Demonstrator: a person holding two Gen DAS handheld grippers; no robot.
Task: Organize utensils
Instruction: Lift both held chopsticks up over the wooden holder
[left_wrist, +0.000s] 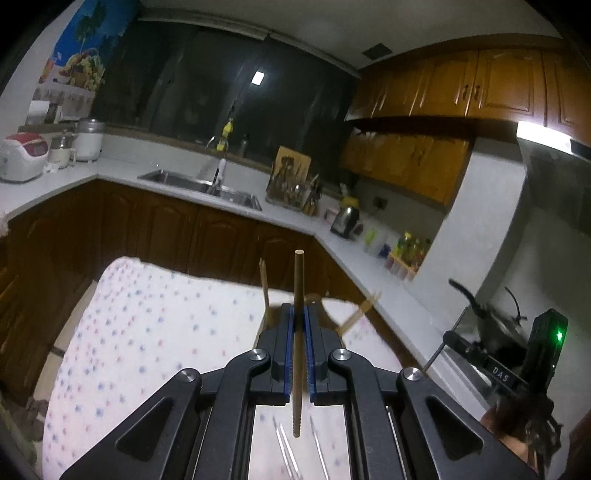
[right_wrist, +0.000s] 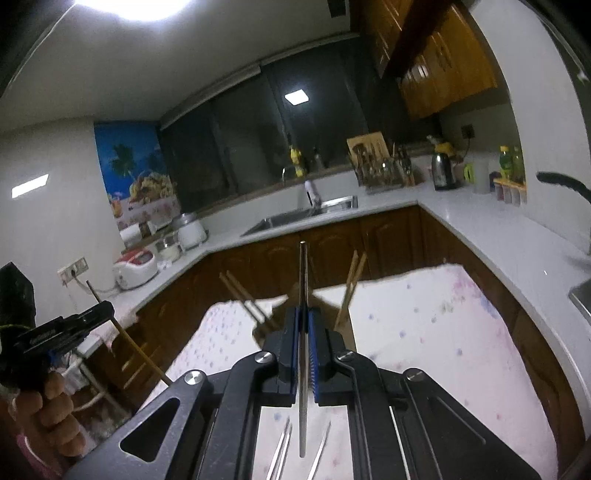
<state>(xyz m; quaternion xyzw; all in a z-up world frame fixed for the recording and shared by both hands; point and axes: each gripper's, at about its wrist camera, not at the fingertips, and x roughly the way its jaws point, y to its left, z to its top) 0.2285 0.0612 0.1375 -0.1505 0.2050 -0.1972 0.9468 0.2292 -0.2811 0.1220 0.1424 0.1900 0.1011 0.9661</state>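
My left gripper (left_wrist: 299, 314) is shut on a wooden chopstick (left_wrist: 298, 280) that stands upright between the blue pads. My right gripper (right_wrist: 303, 317) is shut on a metal chopstick (right_wrist: 303, 273), also upright. Both are held above a table with a dotted white cloth (left_wrist: 155, 325). Behind the fingers a wooden holder (left_wrist: 271, 314) holds several wooden chopsticks (right_wrist: 351, 284) that lean outward. More metal chopsticks (right_wrist: 284, 450) lie on the cloth below the right gripper. The right gripper with its metal chopstick shows at the right edge of the left wrist view (left_wrist: 443, 343); the left gripper shows in the right wrist view (right_wrist: 99, 314).
A white L-shaped counter (left_wrist: 118, 170) with a sink (left_wrist: 199, 186) runs behind the table. A utensil rack (left_wrist: 295, 192), a kettle (left_wrist: 345, 218) and bottles (left_wrist: 410, 247) stand on it. A rice cooker (left_wrist: 22, 155) stands at the far left. A pan (left_wrist: 495, 325) sits on the stove at the right.
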